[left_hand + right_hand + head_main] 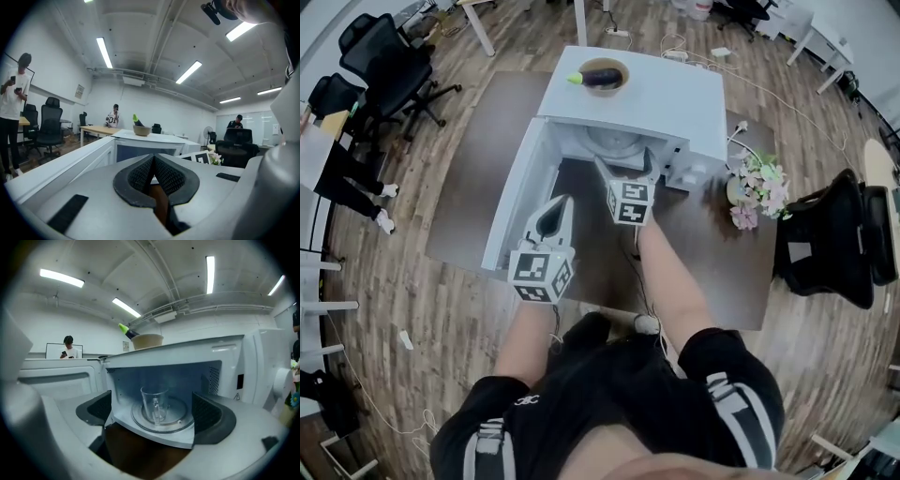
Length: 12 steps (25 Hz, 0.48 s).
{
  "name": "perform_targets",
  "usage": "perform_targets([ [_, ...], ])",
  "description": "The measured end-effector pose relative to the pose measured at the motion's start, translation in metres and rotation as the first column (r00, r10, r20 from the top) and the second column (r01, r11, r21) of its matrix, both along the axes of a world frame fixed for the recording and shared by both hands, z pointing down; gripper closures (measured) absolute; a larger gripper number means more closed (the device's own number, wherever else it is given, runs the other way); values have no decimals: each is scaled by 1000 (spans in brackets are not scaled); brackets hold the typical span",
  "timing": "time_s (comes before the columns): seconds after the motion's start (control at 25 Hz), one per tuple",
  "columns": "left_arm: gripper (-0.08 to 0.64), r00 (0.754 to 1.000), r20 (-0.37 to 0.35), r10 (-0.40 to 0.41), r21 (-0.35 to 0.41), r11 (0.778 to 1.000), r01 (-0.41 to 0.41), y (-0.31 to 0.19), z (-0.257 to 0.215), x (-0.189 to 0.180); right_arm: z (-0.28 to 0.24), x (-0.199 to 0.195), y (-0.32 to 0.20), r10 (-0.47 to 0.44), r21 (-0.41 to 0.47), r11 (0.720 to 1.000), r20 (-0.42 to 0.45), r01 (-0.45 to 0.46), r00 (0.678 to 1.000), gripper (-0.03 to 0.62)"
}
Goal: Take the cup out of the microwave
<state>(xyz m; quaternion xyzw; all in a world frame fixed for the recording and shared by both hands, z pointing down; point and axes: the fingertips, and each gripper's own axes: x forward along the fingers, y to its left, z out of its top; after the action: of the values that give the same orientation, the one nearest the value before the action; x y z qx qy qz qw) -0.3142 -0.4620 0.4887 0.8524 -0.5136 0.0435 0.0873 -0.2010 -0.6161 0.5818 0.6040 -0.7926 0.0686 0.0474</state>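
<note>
Cup (154,404) is clear glass and sits upright on the glass turntable (180,420) inside the microwave (225,352), approx centre of the cavity, w/ its handle turned toward the camera. The microwave door (61,376) is swung open to the left.

R gripper (153,414) is released: its 2 jaws are spread wide and empty, level w/ the front lip of the cavity. The cup stands straight ahead, framed btwn the 2 jaws but deeper in, so it's apart from both pads, not touched. In the head view the R gripper (625,167) is right at the mouth of the microwave (675,103), pointing in.

L gripper (153,161) is clenched, pads pressed together w/ nothing btwn them. In the head view the L gripper (555,211) is further back from the opening, just beside the inner face of the open door (511,202), well apart from the cup.

On top of the microwave is 1 bowl (604,75) holding a dark item w/ a green tip. Flowers (757,187) stand on the brown table (712,253), right of the microwave.
</note>
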Motion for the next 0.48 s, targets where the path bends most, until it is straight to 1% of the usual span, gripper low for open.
perform_targets([
  [0.28,558,1000,19,1,-47,999,0,-7,26,-10,38,-8,-48,2,-76,997,-10,-3,1000,78],
  [0.48,558,1000,31,6,-68,998,-4,-12,39,-14,46,-15,-77,14,-110,994,-8,-14,1000,81],
])
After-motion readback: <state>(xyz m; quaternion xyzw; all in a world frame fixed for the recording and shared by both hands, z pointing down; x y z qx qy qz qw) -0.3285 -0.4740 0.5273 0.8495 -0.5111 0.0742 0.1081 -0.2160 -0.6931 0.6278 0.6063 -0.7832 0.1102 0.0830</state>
